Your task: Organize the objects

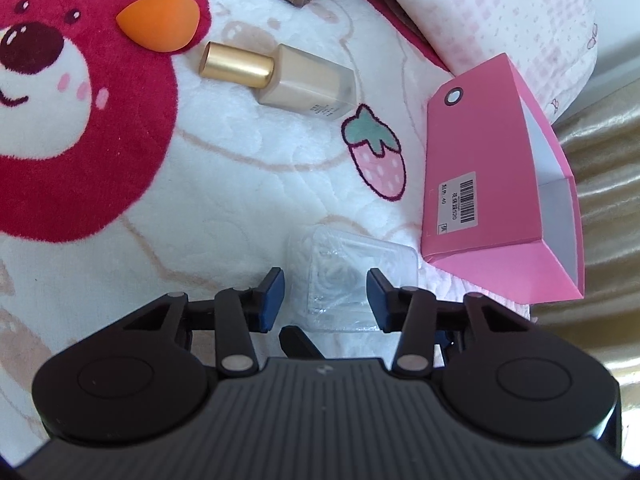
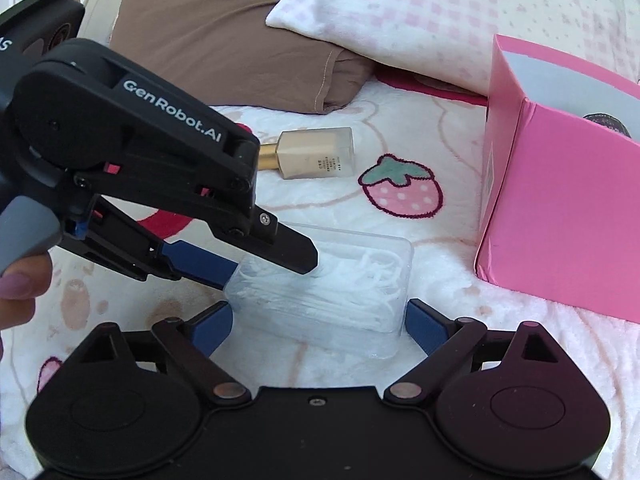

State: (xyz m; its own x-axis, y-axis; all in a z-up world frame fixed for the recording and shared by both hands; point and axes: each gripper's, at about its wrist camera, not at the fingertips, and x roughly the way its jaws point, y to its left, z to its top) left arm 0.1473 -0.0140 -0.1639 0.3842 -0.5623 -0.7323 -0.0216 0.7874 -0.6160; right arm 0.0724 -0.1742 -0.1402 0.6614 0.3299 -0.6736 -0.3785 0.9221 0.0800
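Observation:
A clear plastic box (image 1: 352,276) of white floss picks lies on the plush bear blanket; it also shows in the right wrist view (image 2: 332,292). My left gripper (image 1: 325,296) is open, its blue pads on either side of the box's near end; in the right wrist view its fingers (image 2: 296,256) reach over the box from the left. My right gripper (image 2: 320,326) is open wide and straddles the box's near side. A pink open box (image 1: 488,172) stands to the right (image 2: 560,208). A foundation bottle (image 1: 280,76) with a gold cap and an orange makeup sponge (image 1: 160,20) lie farther back.
A pink checked pillow (image 2: 420,20) and a brown pillow (image 2: 224,32) lie at the back. A gold fabric (image 1: 600,200) hangs past the blanket's right edge. Strawberry prints (image 2: 400,188) mark the blanket between bottle and pink box.

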